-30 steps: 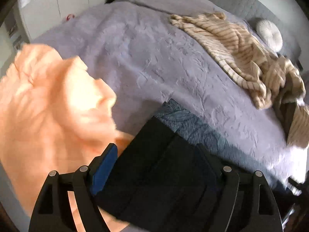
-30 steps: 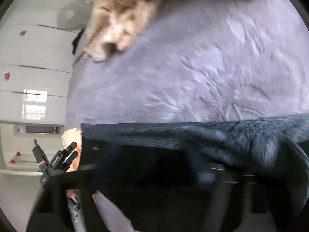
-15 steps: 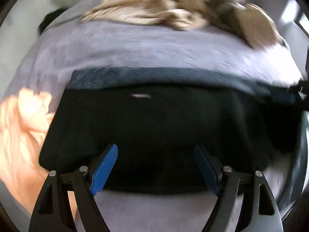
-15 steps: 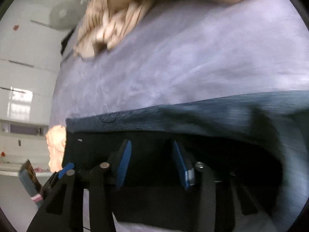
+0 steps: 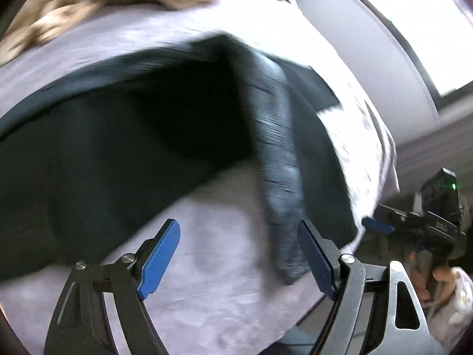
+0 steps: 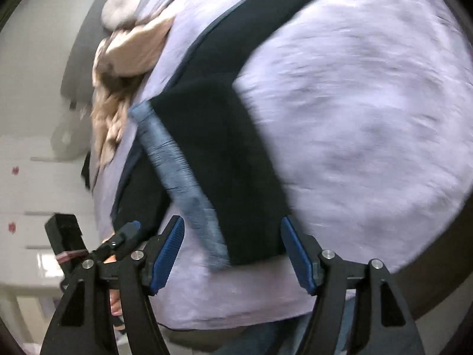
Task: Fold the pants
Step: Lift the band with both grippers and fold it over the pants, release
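The dark pants (image 5: 118, 148) lie folded on the lavender bed cover (image 5: 207, 295), showing a grey-blue fleecy lining strip (image 5: 278, 177). My left gripper (image 5: 236, 254) is open over bare cover, and the strip's end lies just beside its right pad (image 5: 313, 256). In the right wrist view, the near end of the pants (image 6: 230, 162) and the lining strip (image 6: 189, 183) reach in between the pads of my right gripper (image 6: 232, 254). Its jaws are opening and the pads do not press the cloth. Each gripper shows in the other's view: the right gripper (image 5: 378, 226), the left gripper (image 6: 127, 233).
A beige striped garment (image 6: 130, 53) lies bunched at the far side of the bed, next to a round white cushion (image 6: 121, 7) and the grey headboard. The bed's edge runs close below both grippers. White cabinets (image 6: 29, 192) stand beyond the bed, and a person's hand (image 5: 437, 278) grips the right tool.
My left gripper let go of the pants and swung along them to the end with the lining strip. The right gripper narrowed, then widened, and moved to the same end. Both views rolled.
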`<state>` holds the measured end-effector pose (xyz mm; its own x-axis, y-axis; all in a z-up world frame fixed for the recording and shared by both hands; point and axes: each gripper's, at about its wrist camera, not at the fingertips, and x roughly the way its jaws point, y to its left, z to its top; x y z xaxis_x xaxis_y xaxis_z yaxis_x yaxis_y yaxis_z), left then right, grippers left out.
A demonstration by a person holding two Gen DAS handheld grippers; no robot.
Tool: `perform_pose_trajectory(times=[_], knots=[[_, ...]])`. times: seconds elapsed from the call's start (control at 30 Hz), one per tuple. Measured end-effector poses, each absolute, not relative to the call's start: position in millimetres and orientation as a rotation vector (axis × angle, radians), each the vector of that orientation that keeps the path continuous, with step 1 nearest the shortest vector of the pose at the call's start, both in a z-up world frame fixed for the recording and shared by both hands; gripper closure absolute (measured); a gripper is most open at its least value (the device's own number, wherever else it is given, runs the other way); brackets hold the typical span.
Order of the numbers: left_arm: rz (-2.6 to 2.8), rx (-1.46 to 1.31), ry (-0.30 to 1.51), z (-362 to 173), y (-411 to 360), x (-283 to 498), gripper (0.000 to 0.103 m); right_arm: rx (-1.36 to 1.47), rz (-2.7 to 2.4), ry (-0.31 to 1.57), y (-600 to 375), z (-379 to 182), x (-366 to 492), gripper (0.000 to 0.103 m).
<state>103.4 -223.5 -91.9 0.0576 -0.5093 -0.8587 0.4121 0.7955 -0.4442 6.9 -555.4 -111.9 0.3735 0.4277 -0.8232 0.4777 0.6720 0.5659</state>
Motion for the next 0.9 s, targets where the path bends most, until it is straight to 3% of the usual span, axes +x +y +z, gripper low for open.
perform_pose_trajectory(times=[0.23, 0.3, 0.33, 0.37, 0.4, 0.43, 0.47, 0.6, 0.83, 0.9], knots=[[-0.787, -0.070, 1.440, -122.1, -291.6, 115.7, 0.021, 0.916, 0.162, 1.317, -573.8, -153.6, 11.5, 0.031], [-0.806, -0.091, 1.478, -131.4, -301.3, 112.5, 0.021, 0.944, 0.247, 1.334, -567.3, -167.9, 21.0, 0.035], [-0.813, -0.093, 1.484, -134.8, -298.1, 111.0, 0.021, 0.956, 0.269, 1.343, -565.8, -171.0, 22.9, 0.052], [-0.826, -0.098, 1.492, -136.7, -301.1, 110.6, 0.022, 0.990, 0.304, 1.371, -562.8, -180.1, 30.0, 0.079], [-0.838, -0.111, 1.499, -138.4, -298.5, 110.3, 0.025, 1.017, 0.328, 1.403, -560.3, -187.2, 34.3, 0.079], [-0.847, -0.129, 1.514, -138.0, -291.7, 109.7, 0.040, 1.031, 0.344, 1.415, -558.3, -189.5, 35.3, 0.080], [-0.847, -0.140, 1.531, -137.2, -292.1, 110.9, 0.046, 1.066, 0.392, 1.413, -556.4, -189.5, 37.3, 0.080], [-0.863, -0.233, 1.545, -112.9, -294.2, 123.9, 0.047, 1.288, 0.512, 1.310, -566.6, -168.0, 49.0, 0.081], [-0.860, -0.265, 1.343, -40.1, -346.0, 190.6, 0.046, 1.617, 0.572, 1.024, -614.8, -139.1, 100.9, 0.081], [-0.819, -0.212, 1.294, -31.5, -363.6, 216.8, 0.029, 1.669, 0.556, 0.948, -632.0, -134.6, 119.7, 0.081]])
